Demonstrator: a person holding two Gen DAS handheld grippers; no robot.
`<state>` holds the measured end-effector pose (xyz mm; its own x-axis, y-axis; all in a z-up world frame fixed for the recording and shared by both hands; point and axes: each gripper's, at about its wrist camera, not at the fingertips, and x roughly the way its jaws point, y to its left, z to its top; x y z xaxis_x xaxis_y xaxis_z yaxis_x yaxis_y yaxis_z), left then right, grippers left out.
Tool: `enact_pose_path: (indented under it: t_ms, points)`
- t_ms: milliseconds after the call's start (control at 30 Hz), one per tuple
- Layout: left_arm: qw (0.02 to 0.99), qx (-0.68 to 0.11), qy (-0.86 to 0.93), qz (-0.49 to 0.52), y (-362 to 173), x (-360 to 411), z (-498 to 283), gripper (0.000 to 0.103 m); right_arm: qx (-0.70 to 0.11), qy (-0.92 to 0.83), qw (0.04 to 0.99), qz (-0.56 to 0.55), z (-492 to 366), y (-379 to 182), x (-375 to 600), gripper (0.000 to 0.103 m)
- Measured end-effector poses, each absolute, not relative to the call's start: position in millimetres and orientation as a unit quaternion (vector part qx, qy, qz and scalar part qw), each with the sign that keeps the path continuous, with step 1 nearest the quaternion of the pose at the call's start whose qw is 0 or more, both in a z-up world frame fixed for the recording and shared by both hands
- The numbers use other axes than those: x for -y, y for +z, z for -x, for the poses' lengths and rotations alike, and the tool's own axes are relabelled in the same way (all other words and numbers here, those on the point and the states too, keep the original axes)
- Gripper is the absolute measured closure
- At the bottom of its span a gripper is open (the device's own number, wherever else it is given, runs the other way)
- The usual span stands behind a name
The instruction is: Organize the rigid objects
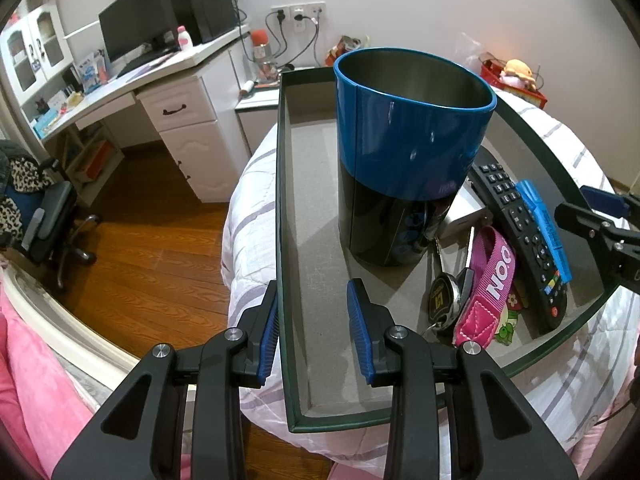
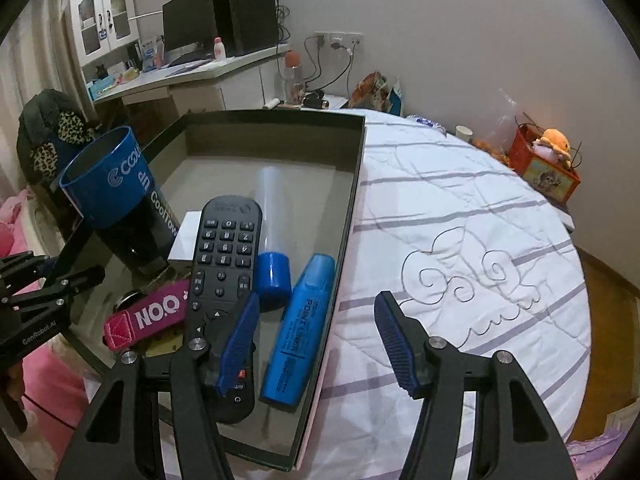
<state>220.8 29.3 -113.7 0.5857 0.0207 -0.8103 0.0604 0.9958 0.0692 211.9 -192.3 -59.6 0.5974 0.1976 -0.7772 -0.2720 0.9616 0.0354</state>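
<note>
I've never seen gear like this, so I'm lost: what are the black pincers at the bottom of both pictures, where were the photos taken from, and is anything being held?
There is no robot here: a person holds a gripper tool in each hand. Each tool has a wide-angle camera looking along its two fingers, so each picture shows its own jaws at the bottom. One view comes from the left gripper, the other from the right gripper. On the bed sits a dark shallow box. It holds a blue-and-black tin, a remote control, a blue highlighter, a pink lanyard and a clear tube. Both jaws are open, each straddling a side wall of the box. Neither holds anything.
</note>
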Motion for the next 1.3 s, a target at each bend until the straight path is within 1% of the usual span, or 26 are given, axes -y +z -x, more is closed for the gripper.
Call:
enact_pose_path:
  t_ms: [33,67,100,133,167,200,533,1067,1133,1233,1267,1300]
  points:
    - [0.889,-0.455,-0.011,-0.045,-113.8,-29.0,-220.7,0.071,-0.431,0.13,0.892,0.046,-212.4,-62.0,192.0,0.043]
    - [0.889,-0.455,-0.011,-0.044,-113.9,-28.9,-220.7,0.071,-0.435,0.13,0.89,0.048,-212.6,-64.6,191.9,0.052]
    - [0.89,-0.454,-0.011,-0.044,-113.7,-30.0,-219.7,0.071,-0.439,0.129,0.888,0.049,-214.2,-68.0,192.2,0.064]
    - [0.89,-0.453,-0.011,-0.044,-114.0,-29.8,-219.4,0.071,-0.445,0.129,0.885,0.049,-215.5,-70.5,193.6,0.069]
    - [0.891,-0.452,-0.011,-0.043,-113.8,-30.8,-218.6,0.071,-0.449,0.129,0.883,0.049,-216.0,-72.8,194.0,0.081]
    - [0.891,-0.451,-0.012,-0.045,-113.6,-30.4,-218.0,0.071,-0.454,0.127,0.88,0.05,-216.6,-76.0,195.2,0.089]
    - [0.892,-0.449,-0.026,-0.052,-112.6,-14.7,-221.2,0.071,-0.46,0.112,0.879,0.054,-211.1,-75.7,209.0,0.089]
    - [0.887,-0.449,-0.076,-0.073,-111.1,54.6,-247.5,0.071,-0.463,0.058,0.884,0.016,-211.7,-74.5,280.4,0.089]
    - [0.887,-0.448,-0.084,-0.073,-111.5,60.9,-250.9,0.066,-0.463,0.052,0.884,0.014,-211.9,-74.3,286.2,0.089]
    - [0.887,-0.446,-0.086,-0.079,-112.8,65.2,-255.0,0.063,-0.462,0.05,0.885,0.006,-212.6,-74.6,291.5,0.089]
    - [0.887,-0.447,-0.086,-0.077,-113.1,65.2,-255.6,0.063,-0.462,0.052,0.885,0.004,-212.9,-74.7,292.5,0.088]
    - [0.887,-0.447,-0.089,-0.073,-113.0,62.4,-255.3,0.062,-0.462,0.053,0.885,0.001,-213.0,-74.6,292.5,0.084]
